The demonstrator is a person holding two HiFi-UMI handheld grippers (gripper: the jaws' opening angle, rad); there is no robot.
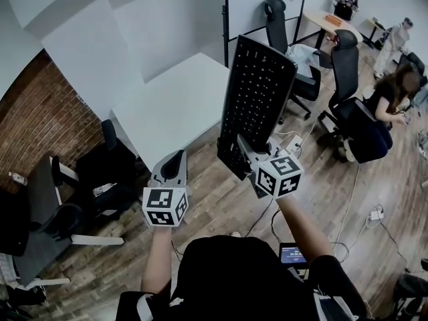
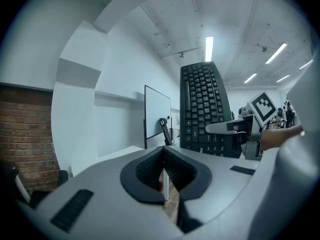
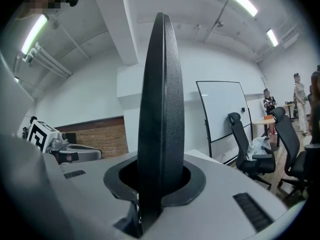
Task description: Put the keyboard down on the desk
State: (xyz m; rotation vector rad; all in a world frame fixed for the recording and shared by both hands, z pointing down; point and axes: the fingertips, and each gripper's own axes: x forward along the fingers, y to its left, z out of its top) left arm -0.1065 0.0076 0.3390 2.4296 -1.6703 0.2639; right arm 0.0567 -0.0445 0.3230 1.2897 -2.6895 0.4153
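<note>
The right gripper (image 1: 256,151) grips the keyboard (image 1: 257,99) in its fingers (image 3: 197,183), upright in the air. The left gripper (image 1: 175,164) is closed and empty. The desk (image 1: 167,105) lies at nine o'clock of the keyboard, so I would tilt it flat and lower it slowly.

We note: keyboard (image 1: 257,105) black, matte back, pale legends on keys. Desk (image 1: 167,105) plain white. Left gripper (image 1: 175,159) & right gripper (image 1: 253,147): light grey shells w/ black pads. Cubes (image 1: 164,206) white w/ black square markers. Brick wall (image 1: 40,122) red-brown w/ pale mortar lines; other walls white/grey. Floor (image 1: 221,206) grey-brown wood-plank pattern. Office chairs (image 1: 344,65) black. Whiteboard (image 3: 225,109) white, dark frame. Person's top (image 1: 234,279) black.
</note>
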